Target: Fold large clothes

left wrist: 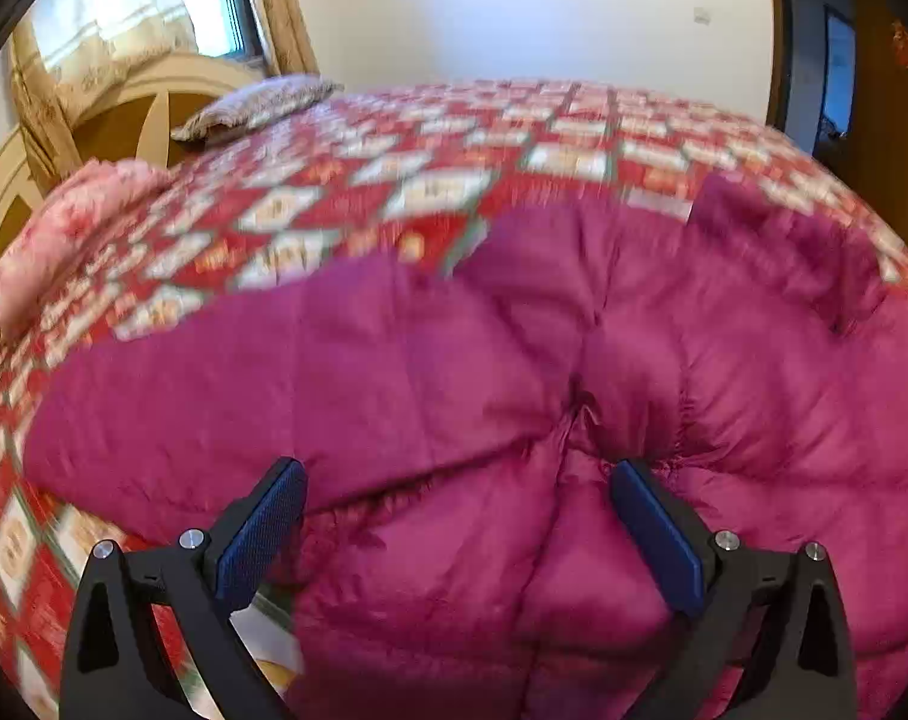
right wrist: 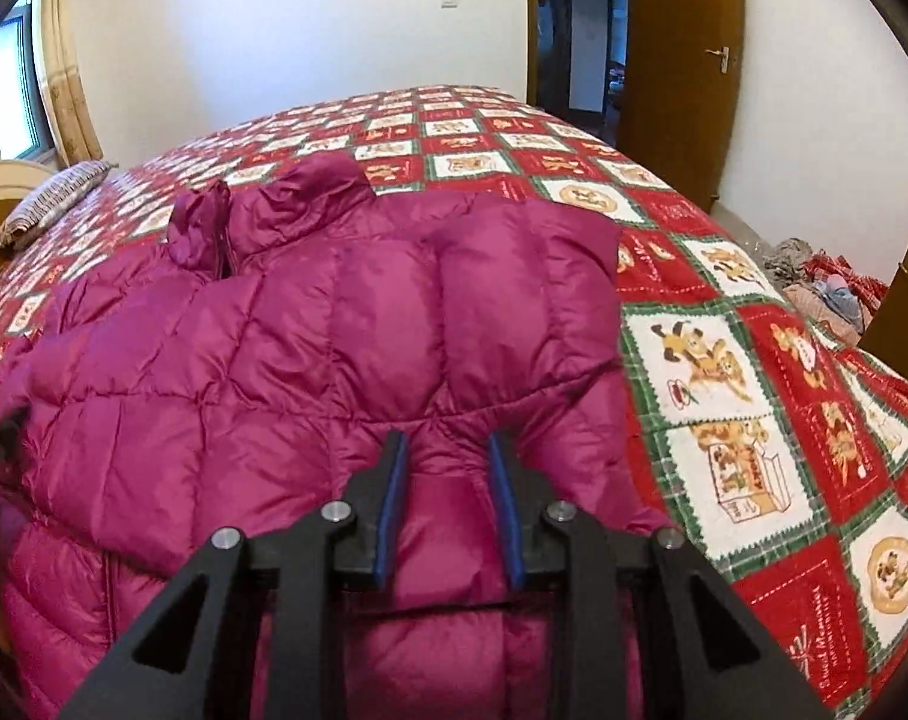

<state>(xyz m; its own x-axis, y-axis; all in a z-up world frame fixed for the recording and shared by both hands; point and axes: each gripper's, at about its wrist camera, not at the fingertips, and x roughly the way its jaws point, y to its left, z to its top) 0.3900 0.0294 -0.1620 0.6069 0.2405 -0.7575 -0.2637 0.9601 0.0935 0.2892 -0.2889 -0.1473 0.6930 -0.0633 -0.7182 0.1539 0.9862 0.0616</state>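
- On the bed, a magenta puffer jacket [right wrist: 309, 348] lies spread over the red patchwork quilt [right wrist: 724, 396], its collar toward 12 o'clock in the right wrist view and its right side folded in over the body.
- Right gripper [right wrist: 447, 450], at 6 o'clock, has its jaws narrowed on a ridge of the jacket's padding; the blue pads appear to press the fabric, so I judge it pinched.
- Left gripper [left wrist: 457, 480] stands wide apart over the jacket's centre seam, with fabric between the pads [left wrist: 261, 528] but nothing clamped.
- To do this fold well: keep the right pinch firm, close the left on the matching edge, then carry both across together so the padding lies flat and traps no air.
- Containers: a cardboard box [right wrist: 907, 312] at 3 o'clock stands beside a heap of clothes on the floor; what is inside it cannot be seen.
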